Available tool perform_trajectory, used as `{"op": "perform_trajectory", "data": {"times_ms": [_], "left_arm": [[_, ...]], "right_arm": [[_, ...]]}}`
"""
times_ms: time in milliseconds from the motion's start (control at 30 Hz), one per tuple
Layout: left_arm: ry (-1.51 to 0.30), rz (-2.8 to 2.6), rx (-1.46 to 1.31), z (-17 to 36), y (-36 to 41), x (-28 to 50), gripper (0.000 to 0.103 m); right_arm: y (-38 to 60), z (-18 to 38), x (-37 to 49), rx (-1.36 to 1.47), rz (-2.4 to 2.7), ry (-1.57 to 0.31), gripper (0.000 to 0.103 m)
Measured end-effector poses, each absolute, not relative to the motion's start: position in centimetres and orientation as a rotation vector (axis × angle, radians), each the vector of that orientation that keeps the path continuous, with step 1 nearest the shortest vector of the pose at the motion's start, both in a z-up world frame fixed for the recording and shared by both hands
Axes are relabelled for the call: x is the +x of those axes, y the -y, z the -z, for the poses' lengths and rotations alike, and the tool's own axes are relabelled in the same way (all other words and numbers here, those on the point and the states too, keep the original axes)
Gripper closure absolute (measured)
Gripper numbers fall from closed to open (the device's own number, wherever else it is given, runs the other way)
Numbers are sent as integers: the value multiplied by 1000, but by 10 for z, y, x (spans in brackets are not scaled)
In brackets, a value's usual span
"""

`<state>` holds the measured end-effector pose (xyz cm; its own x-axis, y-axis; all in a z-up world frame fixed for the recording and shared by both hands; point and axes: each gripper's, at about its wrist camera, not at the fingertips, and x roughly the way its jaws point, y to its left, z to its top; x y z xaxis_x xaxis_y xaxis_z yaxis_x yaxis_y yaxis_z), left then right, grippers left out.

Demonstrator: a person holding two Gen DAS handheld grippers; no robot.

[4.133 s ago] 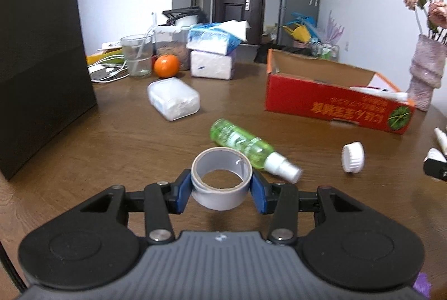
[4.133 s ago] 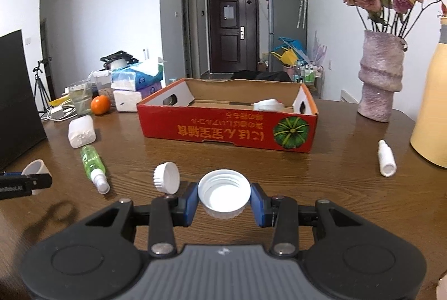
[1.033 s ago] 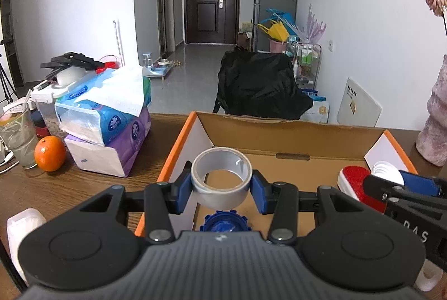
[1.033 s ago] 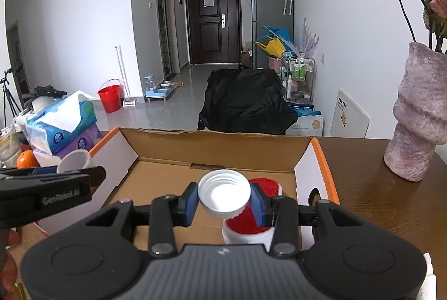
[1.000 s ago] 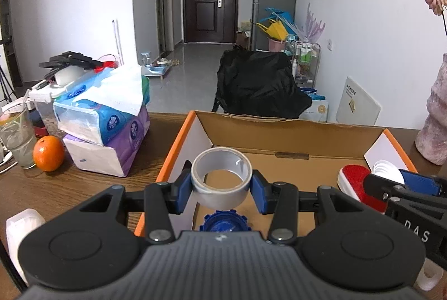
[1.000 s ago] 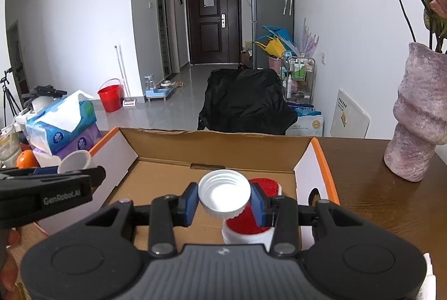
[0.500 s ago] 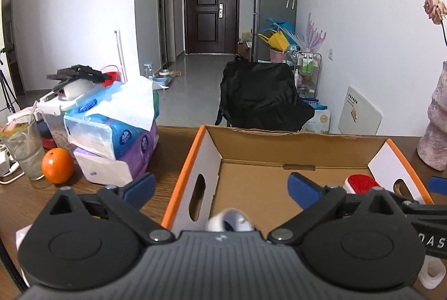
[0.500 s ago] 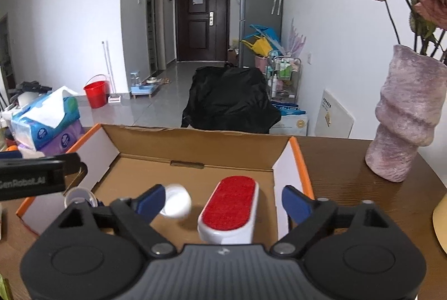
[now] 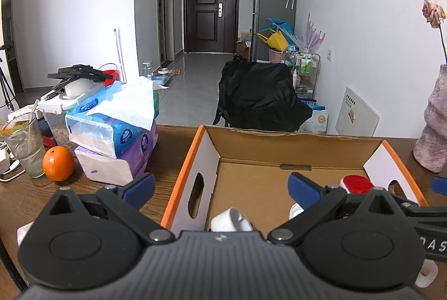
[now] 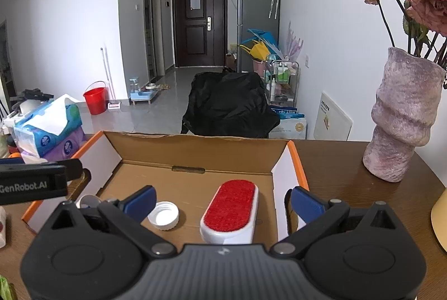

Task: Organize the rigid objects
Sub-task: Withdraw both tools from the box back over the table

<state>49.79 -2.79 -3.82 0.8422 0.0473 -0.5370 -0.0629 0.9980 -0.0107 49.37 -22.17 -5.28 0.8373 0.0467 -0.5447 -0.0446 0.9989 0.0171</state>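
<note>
Over the orange-rimmed cardboard box (image 9: 184, 168) my left gripper (image 9: 222, 182) stands open with nothing between its fingers. The grey tape roll (image 9: 232, 220) lies in the box just below it, half hidden by the gripper body. My right gripper (image 10: 222, 199) hangs over the same box (image 10: 195, 145), its jaws opening and holding nothing. On the box floor under them rest the white cap (image 10: 163, 216) and a red-faced lint brush (image 10: 230, 209). The tape roll (image 10: 88, 201) shows at the box's left end.
Left of the box sit stacked tissue packs (image 9: 111, 127), an orange (image 9: 58, 163) and a glass (image 9: 23, 143). A pink vase (image 10: 405, 115) with flowers stands on the table at the right. A chair draped in black (image 10: 229, 107) is beyond the table's far edge.
Both grippers went from shut to wide open. The tape roll dropped out of the left one and the white cap out of the right one, both into the box.
</note>
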Motion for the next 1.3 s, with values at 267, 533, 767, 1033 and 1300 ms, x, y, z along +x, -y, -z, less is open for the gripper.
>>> {"op": "perform_trajectory", "data": {"times_ms": [267, 533, 767, 1033, 1300], "left_arm": [[-534, -60, -36, 30, 28, 479, 0], [-512, -62, -42, 22, 24, 458, 0], [-508, -43, -35, 18, 23, 435, 0], [-472, -42, -42, 12, 19, 404, 0], [-468, -38, -49, 10, 10, 373, 0]], "right_arm": [[222, 46, 478, -2, -52, -548, 0], [224, 42, 457, -5, -48, -530, 0], [227, 38, 433, -3, -44, -513, 0], [232, 33, 403, 3, -38, -495, 0], [235, 30, 369, 1, -41, -473, 0]]}}
